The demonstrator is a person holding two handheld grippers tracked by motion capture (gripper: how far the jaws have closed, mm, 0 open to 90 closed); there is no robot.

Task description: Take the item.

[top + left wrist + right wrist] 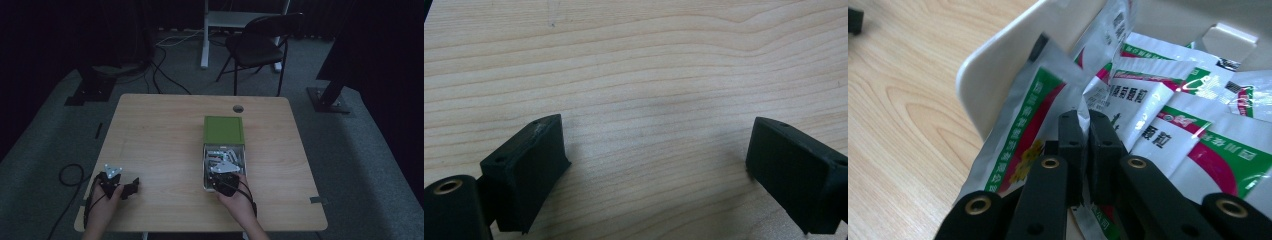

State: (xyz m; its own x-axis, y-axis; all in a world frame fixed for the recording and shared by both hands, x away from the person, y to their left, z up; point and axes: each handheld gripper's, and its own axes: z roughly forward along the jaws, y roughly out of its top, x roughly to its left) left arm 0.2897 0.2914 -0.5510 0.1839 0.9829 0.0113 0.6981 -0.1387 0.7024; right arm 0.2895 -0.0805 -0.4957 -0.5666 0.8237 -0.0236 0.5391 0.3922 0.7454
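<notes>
An open box [206, 165] with a green lid [223, 129] folded back lies right of the table's middle. It holds several silver sachets [1168, 125] printed in green, red and white. My right gripper [223, 176] reaches into the box's near end. In the right gripper view its jaws are shut on the edge of one silver sachet [1023, 130] that leans on the box's white wall [993, 75]. My left gripper [126, 190] rests near the table's front left corner, open, with bare wood between its fingers [529, 170].
The wooden table [160, 145] has a round cable hole [238, 108] near its far edge. A folding chair [257, 45] and a white desk leg stand beyond the table. Cables lie on the grey carpet at left.
</notes>
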